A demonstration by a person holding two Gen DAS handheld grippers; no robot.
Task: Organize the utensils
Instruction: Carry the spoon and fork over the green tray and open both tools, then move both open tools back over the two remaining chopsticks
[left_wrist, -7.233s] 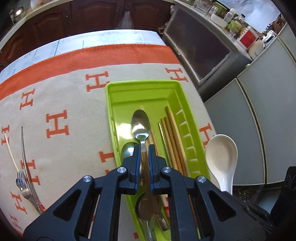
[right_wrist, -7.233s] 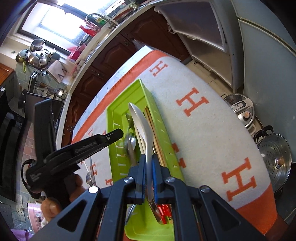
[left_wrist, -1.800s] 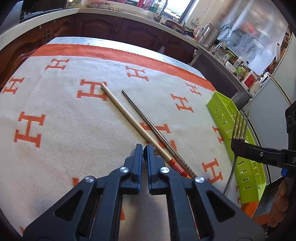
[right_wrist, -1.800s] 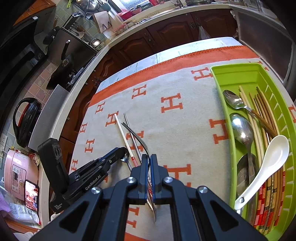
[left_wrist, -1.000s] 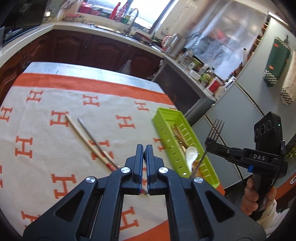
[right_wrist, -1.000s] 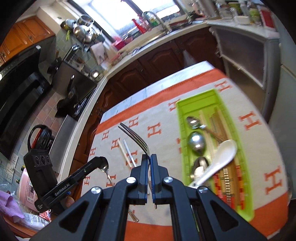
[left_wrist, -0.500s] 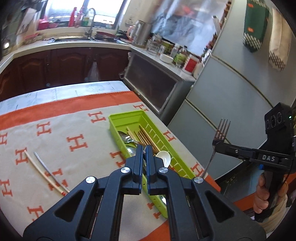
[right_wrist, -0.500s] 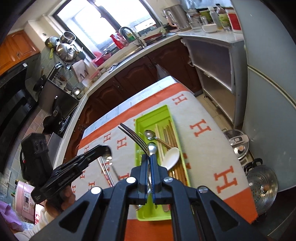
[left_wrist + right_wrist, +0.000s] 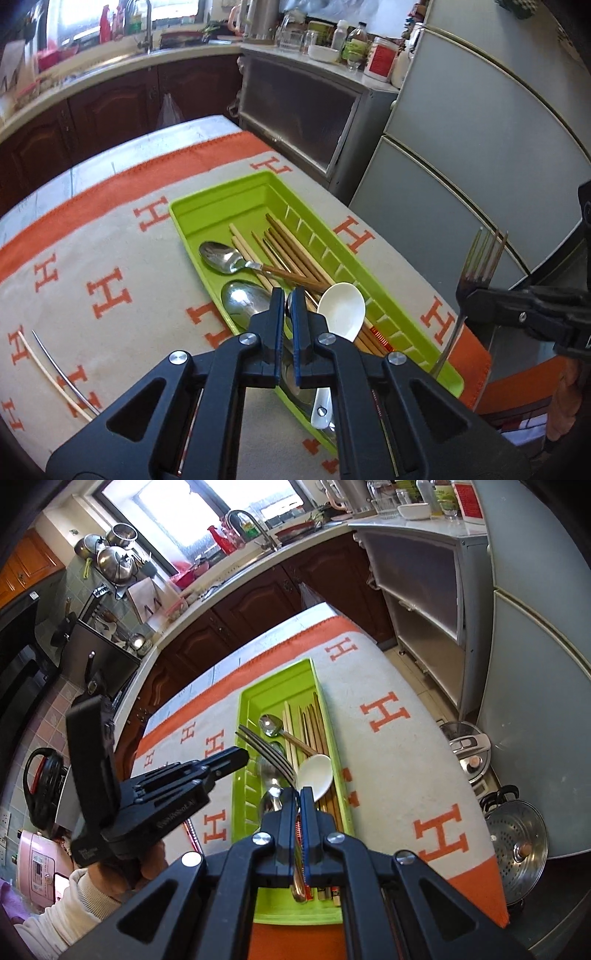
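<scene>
The green tray [image 9: 258,181] [image 9: 277,672] lies on the H-patterned cloth and holds metal spoons [image 9: 218,254], wooden chopsticks [image 9: 291,254] and a white ceramic spoon [image 9: 341,310] [image 9: 316,771]. My left gripper [image 9: 290,295] [image 9: 240,755] hangs over the tray's near half, shut on a small metal spoon [image 9: 290,308] seen edge-on between its pads. My right gripper [image 9: 298,794] [image 9: 472,295] is shut on a metal fork [image 9: 266,751] [image 9: 480,258] just beyond the tray's right rim, tines upward.
One pale chopstick and a thin metal stick [image 9: 51,369] lie loose on the cloth at far left. A grey fridge [image 9: 461,166] and a cabinet [image 9: 306,110] stand past the table's right edge. Pots [image 9: 517,834] sit on the floor there.
My left gripper swung right, from above the loose chopsticks to above the tray. My right gripper came lower and closer to the tray with the fork in it.
</scene>
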